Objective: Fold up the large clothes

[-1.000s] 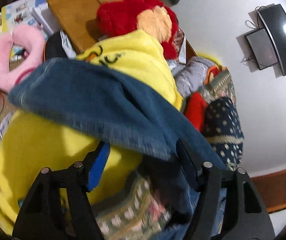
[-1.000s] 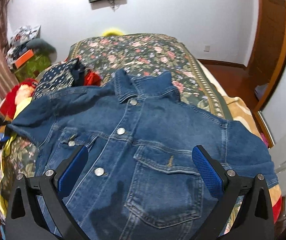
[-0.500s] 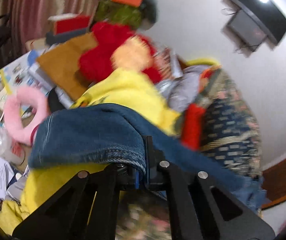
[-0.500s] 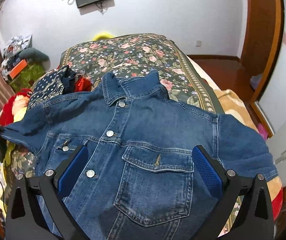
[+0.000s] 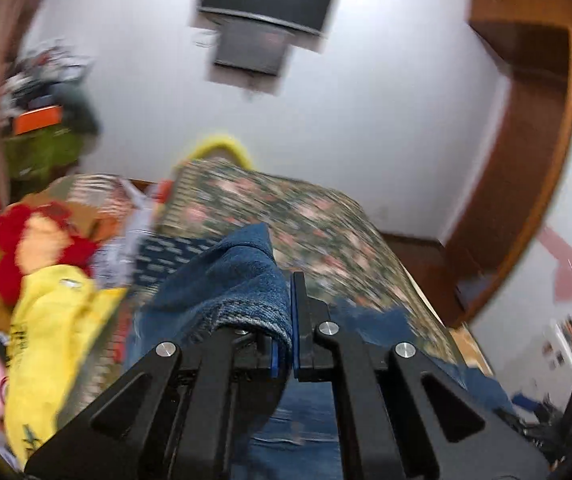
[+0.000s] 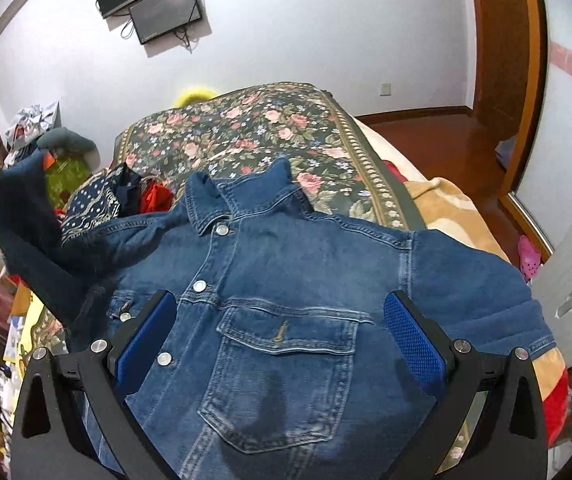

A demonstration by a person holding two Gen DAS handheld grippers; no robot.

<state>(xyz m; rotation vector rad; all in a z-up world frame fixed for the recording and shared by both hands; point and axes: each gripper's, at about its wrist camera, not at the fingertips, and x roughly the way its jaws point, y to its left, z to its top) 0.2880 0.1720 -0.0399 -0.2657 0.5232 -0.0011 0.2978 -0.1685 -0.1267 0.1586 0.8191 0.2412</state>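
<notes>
A blue denim jacket (image 6: 286, 280) lies front-up on the floral bedspread (image 6: 245, 132), collar towards the far wall. My left gripper (image 5: 286, 320) is shut on the cuff of the jacket's sleeve (image 5: 241, 280) and holds it up off the bed; the lifted sleeve shows at the left of the right wrist view (image 6: 25, 216). My right gripper (image 6: 281, 328) is open and empty, hovering over the jacket's chest pocket (image 6: 286, 344). The left wrist view is blurred by motion.
A pile of clothes and soft toys, yellow (image 5: 53, 320) and red (image 5: 33, 240), sits left of the bed. A dark dotted cloth (image 6: 97, 200) lies by the jacket's shoulder. A tan blanket (image 6: 458, 208) and a wooden door frame (image 6: 526, 80) are on the right.
My left gripper closed on the sleeve cuff and has lifted it up and swung it towards the bed. The right gripper stayed open above the jacket, drawing slightly nearer.
</notes>
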